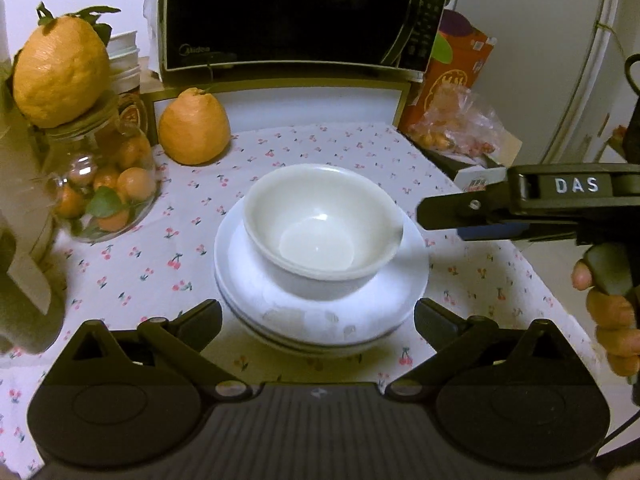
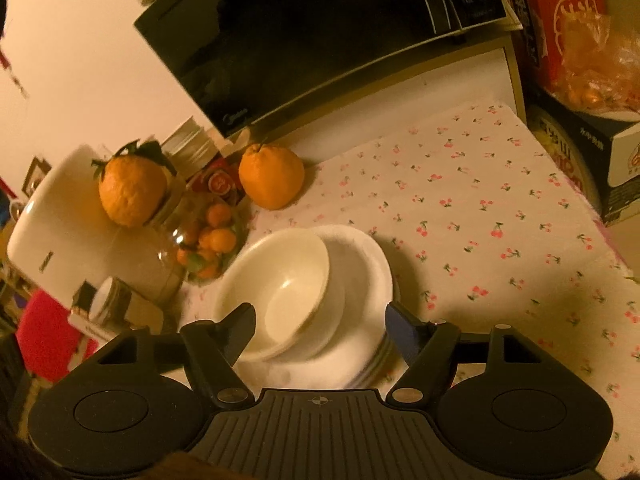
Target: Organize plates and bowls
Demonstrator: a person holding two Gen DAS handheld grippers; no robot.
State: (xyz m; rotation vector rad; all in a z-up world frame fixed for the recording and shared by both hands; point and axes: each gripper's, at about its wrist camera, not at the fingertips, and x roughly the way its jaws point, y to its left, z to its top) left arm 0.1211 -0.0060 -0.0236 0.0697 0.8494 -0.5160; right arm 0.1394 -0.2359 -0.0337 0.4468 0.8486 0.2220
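Observation:
A cream bowl (image 1: 320, 220) sits on a stack of white plates (image 1: 280, 296) in the middle of the cherry-print tablecloth (image 1: 120, 264). My left gripper (image 1: 318, 314) is open wide just short of the plates' near edge, touching nothing. My right gripper (image 1: 440, 222) comes in from the right, held by a hand (image 1: 608, 304), its tips close to the bowl's right rim. In the right wrist view the bowl (image 2: 288, 292) and plates (image 2: 360, 344) lie just ahead of the right gripper (image 2: 320, 322), which is open with its pads off the bowl.
A black microwave (image 1: 288, 16) stands at the back. Left of the stack are a large orange (image 1: 194, 128), a glass jar of small oranges (image 1: 104, 192) topped by another orange (image 1: 60, 68), and a white appliance (image 2: 72, 232). A red box (image 1: 456, 76) and a bag of fruit (image 1: 460, 124) sit at the back right.

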